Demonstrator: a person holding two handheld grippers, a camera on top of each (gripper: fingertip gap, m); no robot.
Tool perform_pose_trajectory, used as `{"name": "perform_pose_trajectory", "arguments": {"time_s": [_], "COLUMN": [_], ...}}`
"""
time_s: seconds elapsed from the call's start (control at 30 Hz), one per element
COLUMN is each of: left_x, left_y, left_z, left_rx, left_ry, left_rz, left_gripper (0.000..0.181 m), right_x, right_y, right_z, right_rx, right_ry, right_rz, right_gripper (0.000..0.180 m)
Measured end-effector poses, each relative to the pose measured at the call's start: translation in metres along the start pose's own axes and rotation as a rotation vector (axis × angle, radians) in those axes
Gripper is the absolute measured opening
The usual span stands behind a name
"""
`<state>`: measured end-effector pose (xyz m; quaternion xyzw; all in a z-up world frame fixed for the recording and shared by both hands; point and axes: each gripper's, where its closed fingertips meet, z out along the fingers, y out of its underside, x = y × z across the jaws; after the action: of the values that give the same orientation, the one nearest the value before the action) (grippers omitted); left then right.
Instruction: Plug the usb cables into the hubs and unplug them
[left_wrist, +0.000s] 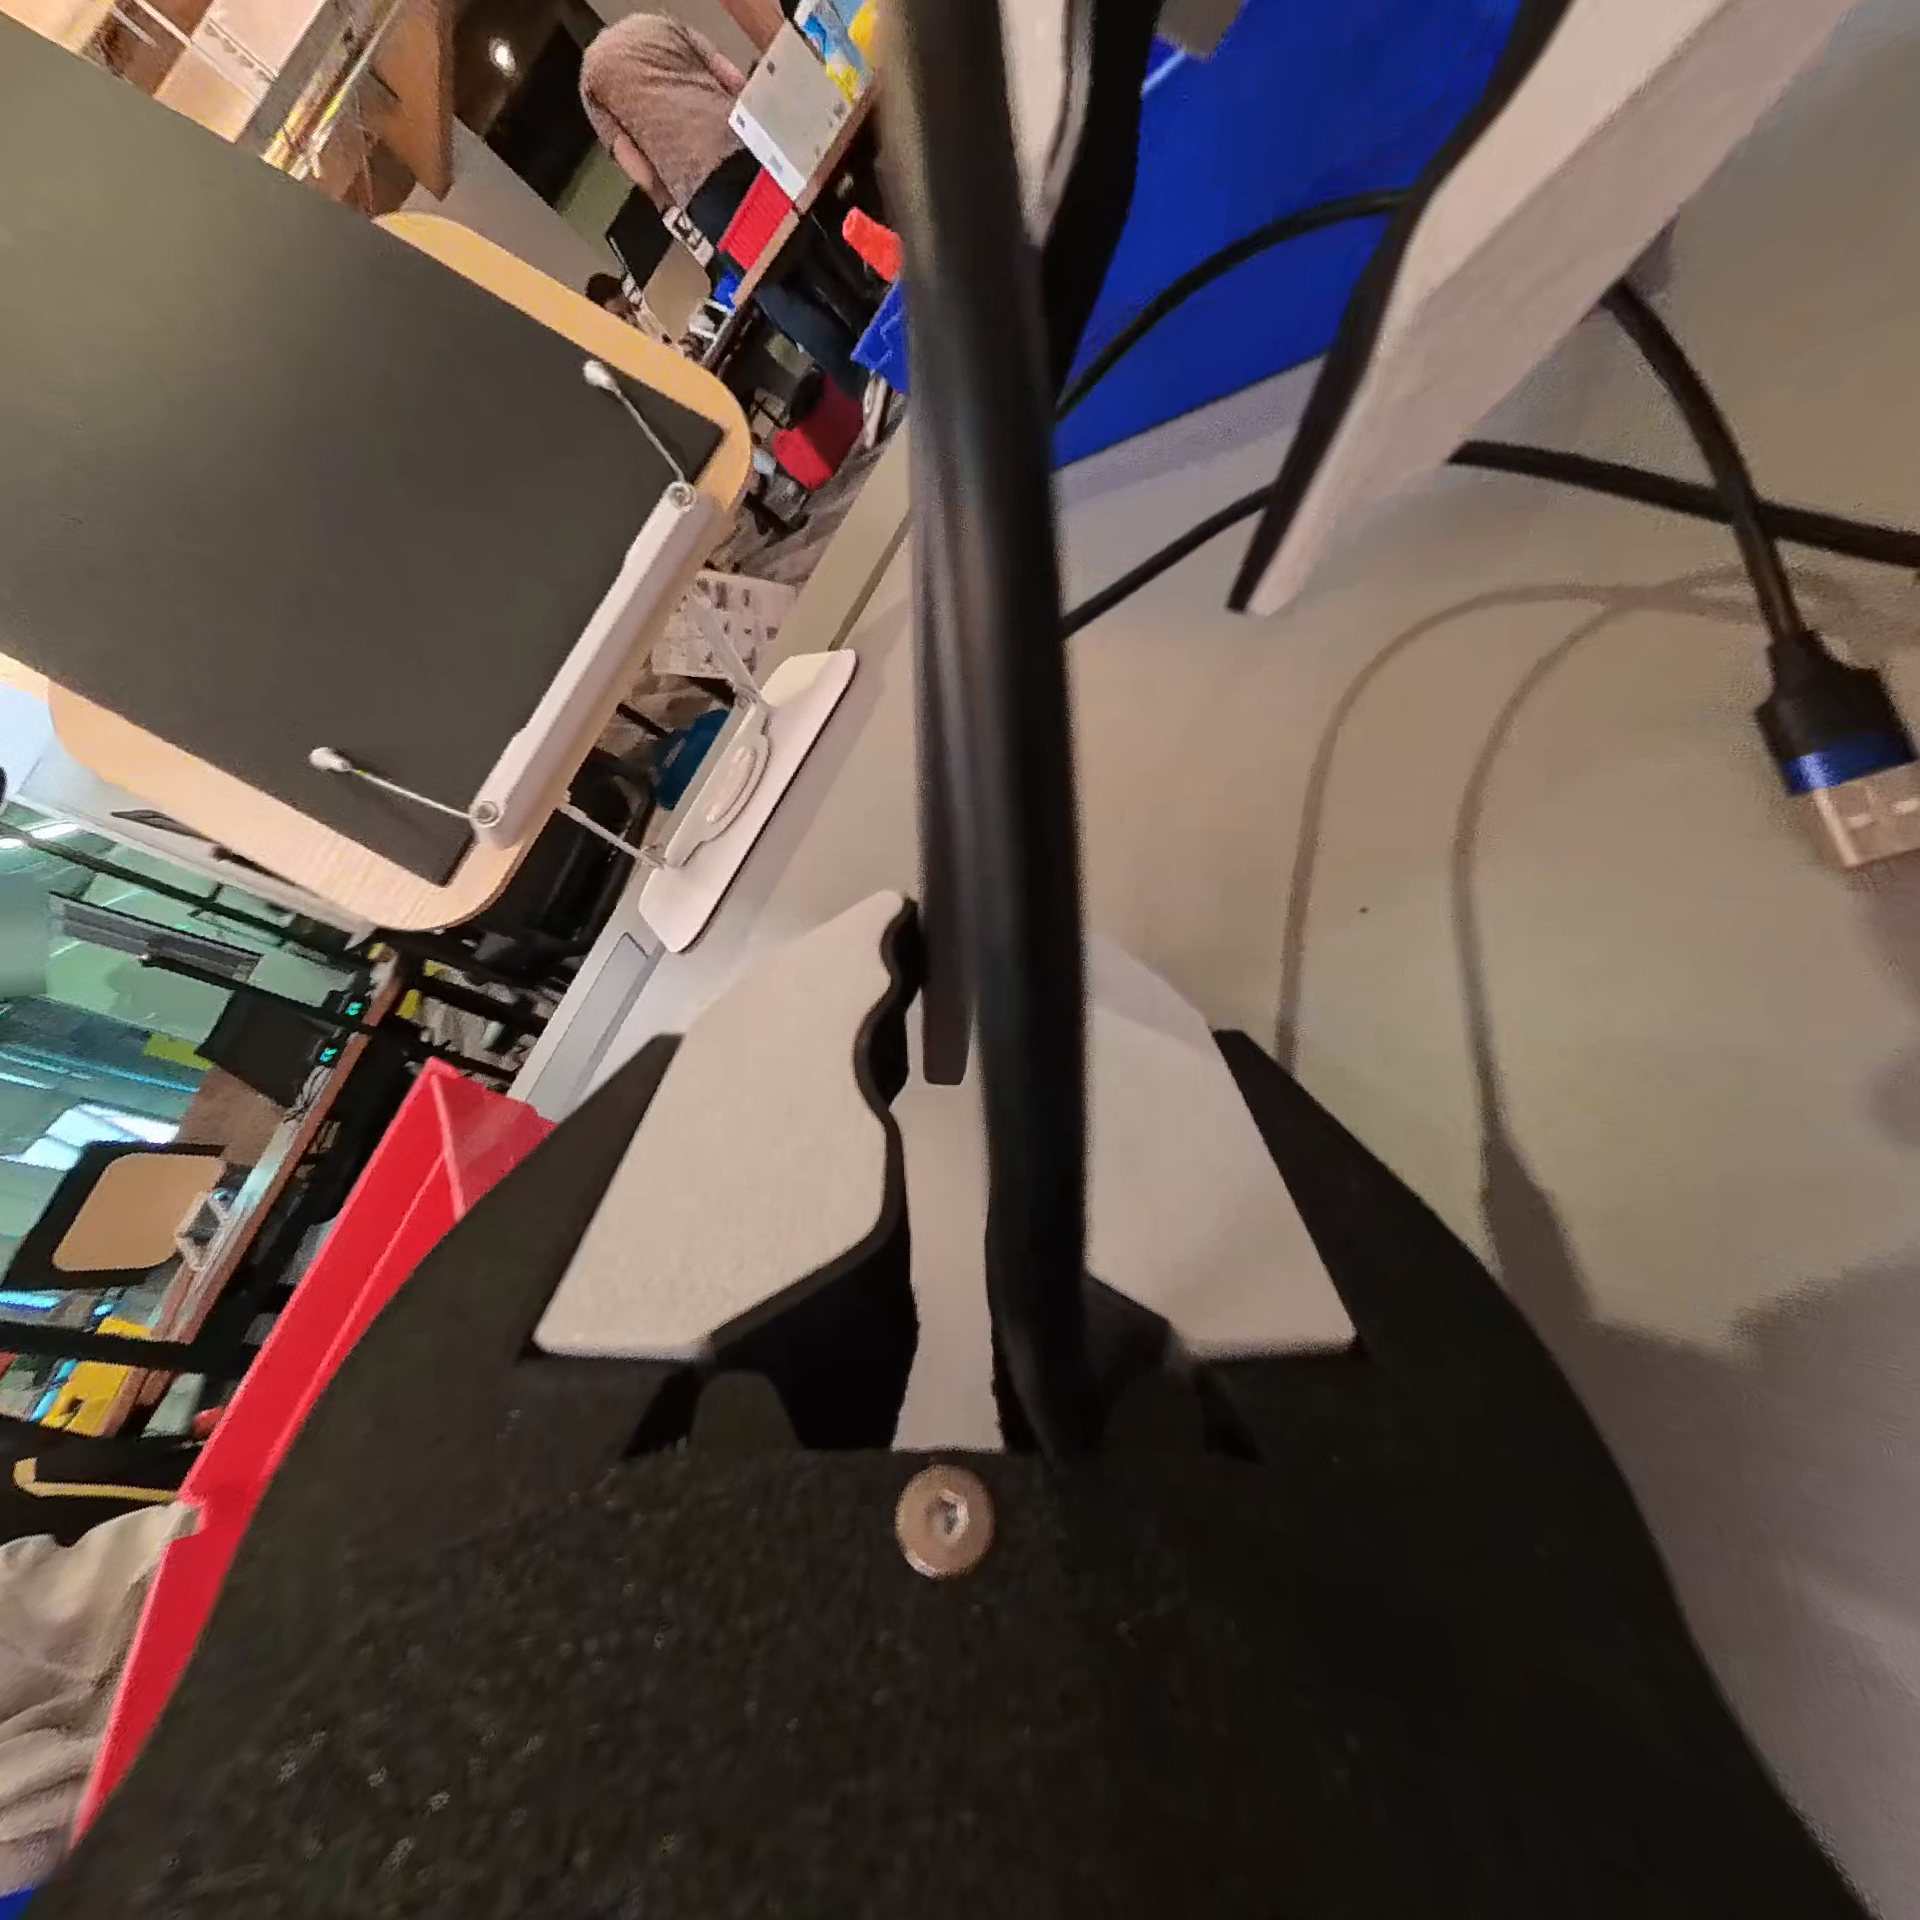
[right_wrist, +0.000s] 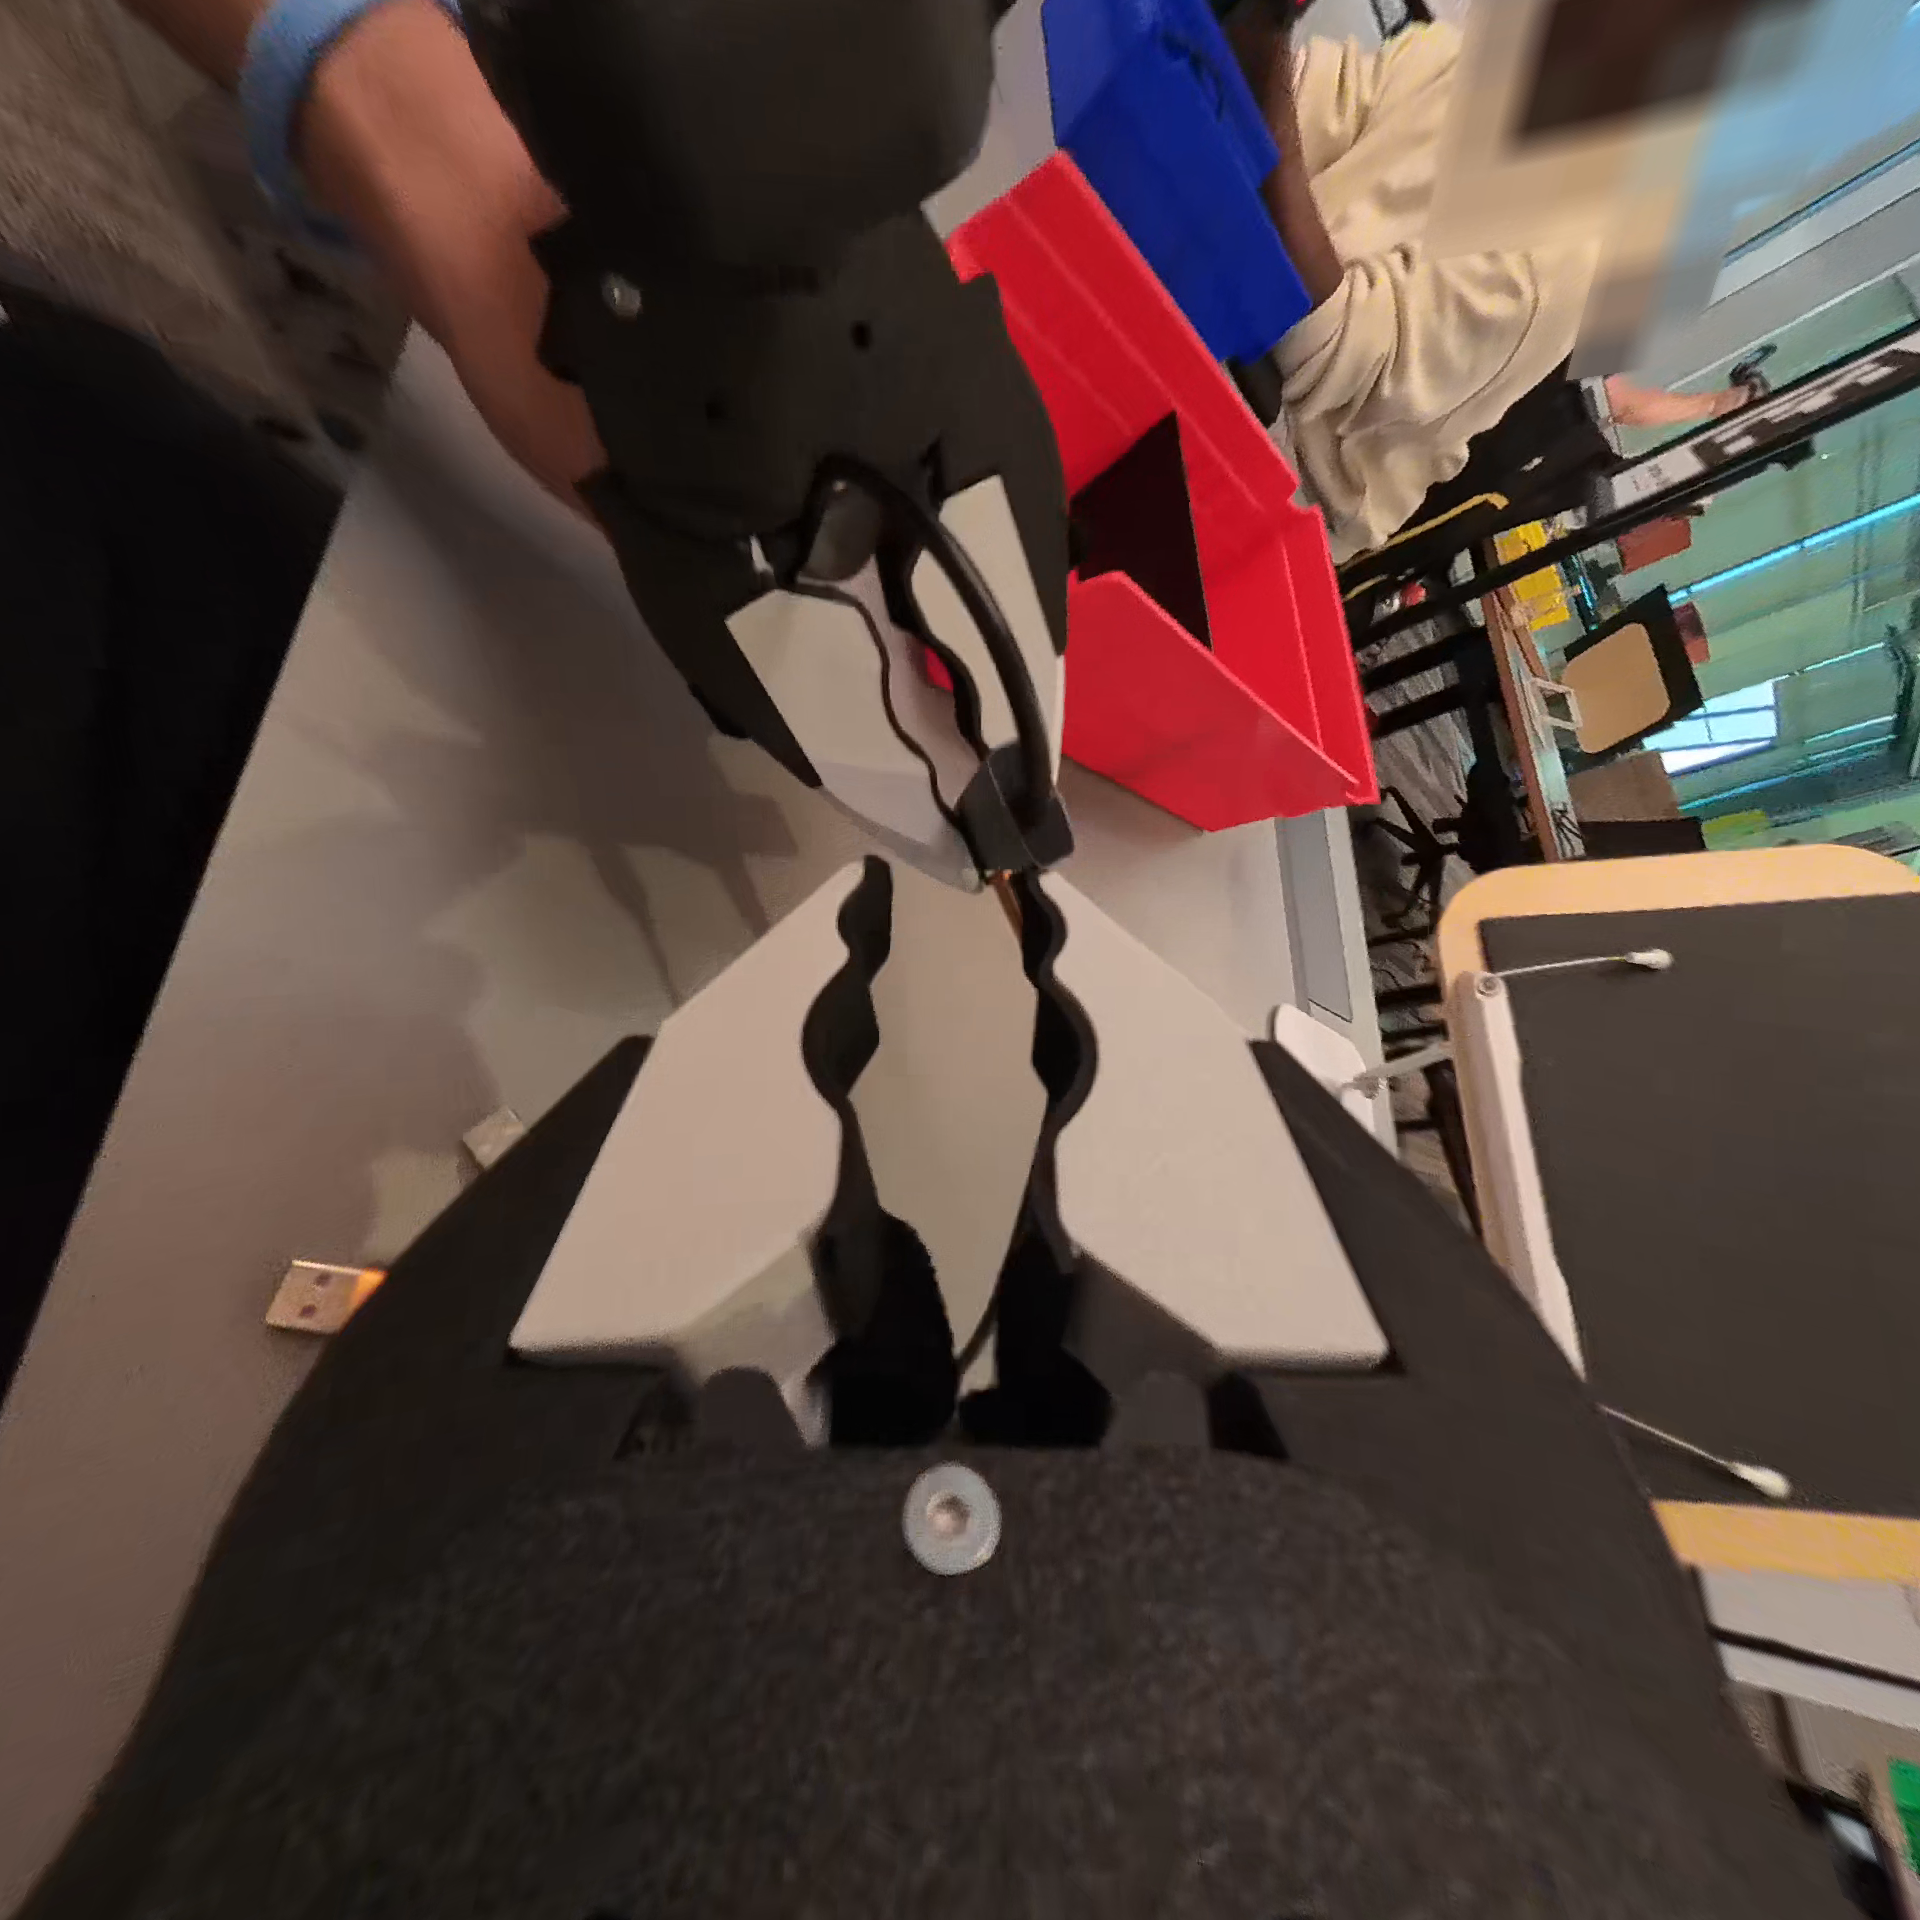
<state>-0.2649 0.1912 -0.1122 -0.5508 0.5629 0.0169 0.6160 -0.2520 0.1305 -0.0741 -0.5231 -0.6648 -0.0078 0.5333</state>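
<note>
My left gripper (left_wrist: 987, 935) is shut on a black USB plug (left_wrist: 940, 1008). Its black cable (left_wrist: 987, 520) arcs back over the fingers and hides much of the left wrist view. In the right wrist view the left gripper (right_wrist: 987, 831) points at me, holding that plug (right_wrist: 1013, 816) with its cable (right_wrist: 997, 644) looped behind. My right gripper (right_wrist: 951, 883) is open, its tips almost touching the plug's metal end. Its pale fingers (left_wrist: 1507, 260) show far off in the left wrist view. A second USB plug with a blue band (left_wrist: 1839, 769) lies on the grey table (left_wrist: 1558, 1039). No hub shows.
A red bin (right_wrist: 1174, 675) and a blue bin (right_wrist: 1164, 156) stand at the table's far side. A black board on a wooden stand (right_wrist: 1714, 1143) is at the right. Grey cables (left_wrist: 1309, 831) curve over the table. A small metal bracket (right_wrist: 317, 1294) lies at the left. A hand (right_wrist: 447, 260) holds the left gripper. Left tips to right tips: about 7 cm.
</note>
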Motion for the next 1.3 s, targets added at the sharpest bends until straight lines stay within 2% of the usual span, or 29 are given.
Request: {"name": "perform_pose_trajectory", "arguments": {"time_s": [0.23, 0.3, 0.43, 0.53, 0.67, 0.77, 0.87, 0.93, 1.1, 1.2, 1.3], "left_x": [0.005, 0.008, 0.011, 0.004, -0.006, -0.017, -0.024, -0.028, -0.058, -0.077, -0.082], "left_y": [0.007, 0.002, -0.006, -0.018, -0.034, -0.052, -0.065, -0.071, -0.078, -0.061, -0.040], "left_z": [0.003, 0.002, 0.000, -0.008, -0.015, -0.022, -0.030, -0.034, -0.056, -0.061, -0.057], "left_rx": [-0.067, -0.076, -0.052, 0.011, 0.076, 0.156, 0.263, 0.321, 0.540, 0.526, 0.462], "left_ry": [-0.003, -0.025, -0.013, -0.055, -0.134, -0.200, -0.202, -0.170, -0.148, -0.198, -0.230], "left_rz": [0.129, 0.225, 0.162, 0.100, -0.034, -0.125, -0.339, -0.477, -0.771, -0.862, -0.858], "left_gripper": [0.009, 0.009, 0.012, 0.031, 0.071, 0.082, 0.077, 0.080, 0.081, 0.064, 0.056], "right_x": [0.002, -0.006, 0.001, 0.029, 0.049, 0.045, 0.032, 0.019, 0.023, 0.034, 0.055], "right_y": [0.004, 0.003, 0.009, 0.034, 0.053, 0.061, 0.069, 0.073, 0.102, 0.112, 0.105], "right_z": [-0.001, 0.003, 0.001, -0.004, -0.009, -0.002, 0.004, 0.009, 0.010, 0.002, -0.012], "right_rx": [-0.064, -0.066, -0.058, -0.108, -0.066, -0.061, -0.121, -0.151, -0.245, -0.231, -0.130], "right_ry": [0.031, 0.003, 0.011, 0.115, 0.135, 0.102, 0.066, -0.014, -0.004, 0.014, 0.040], "right_rz": [-0.092, -0.126, -0.065, 0.019, 0.278, 0.383, 0.343, 0.383, 0.555, 0.706, 0.856], "right_gripper": [0.025, 0.013, 0.009, 0.009, 0.009, 0.009, 0.009, 0.009, 0.009, 0.009, 0.009]}}
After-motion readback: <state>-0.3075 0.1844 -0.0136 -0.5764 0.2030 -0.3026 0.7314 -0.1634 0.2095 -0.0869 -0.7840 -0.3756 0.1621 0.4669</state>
